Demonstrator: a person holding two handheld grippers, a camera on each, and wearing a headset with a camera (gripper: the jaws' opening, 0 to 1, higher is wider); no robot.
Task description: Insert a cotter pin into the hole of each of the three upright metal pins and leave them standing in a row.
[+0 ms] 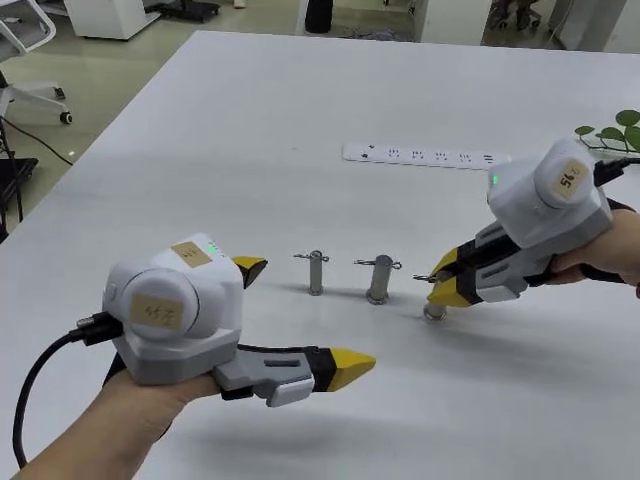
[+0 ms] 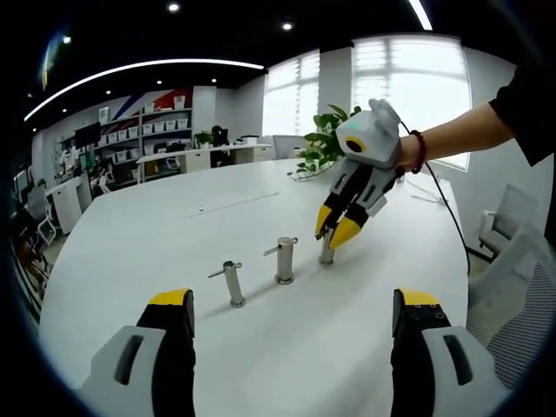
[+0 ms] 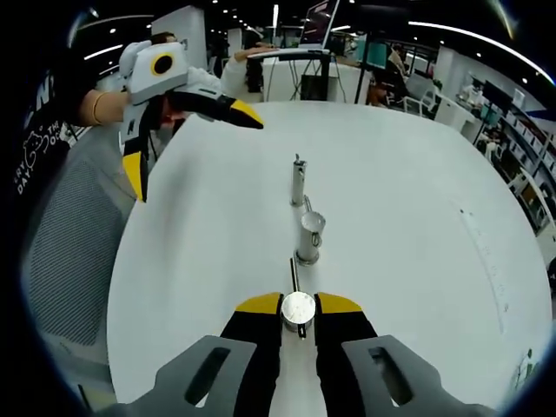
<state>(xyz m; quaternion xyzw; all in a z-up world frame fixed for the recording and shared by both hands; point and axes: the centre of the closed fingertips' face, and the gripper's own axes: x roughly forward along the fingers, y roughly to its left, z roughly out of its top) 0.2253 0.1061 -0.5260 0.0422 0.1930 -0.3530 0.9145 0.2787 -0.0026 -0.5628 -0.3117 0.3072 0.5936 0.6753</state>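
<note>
Three upright metal pins stand in a row on the white table (image 1: 200, 180). The left pin (image 1: 316, 272) and the middle pin (image 1: 379, 278) each carry a cotter pin through the top. My right gripper (image 1: 443, 278) sits over the third pin (image 1: 435, 312) and is shut on a cotter pin (image 3: 294, 274) that pokes out past that pin's round head (image 3: 298, 308). My left gripper (image 1: 300, 315) hovers open in front of the row, holding nothing. From its own view the row (image 2: 285, 259) lies ahead between its wide jaws, with the right gripper (image 2: 339, 228) at the far pin.
A white power strip (image 1: 425, 156) lies on the table behind the pins. A green plant (image 1: 610, 132) stands at the right edge. Office chairs and desks surround the table. A cable trails from the left gripper (image 1: 40, 370).
</note>
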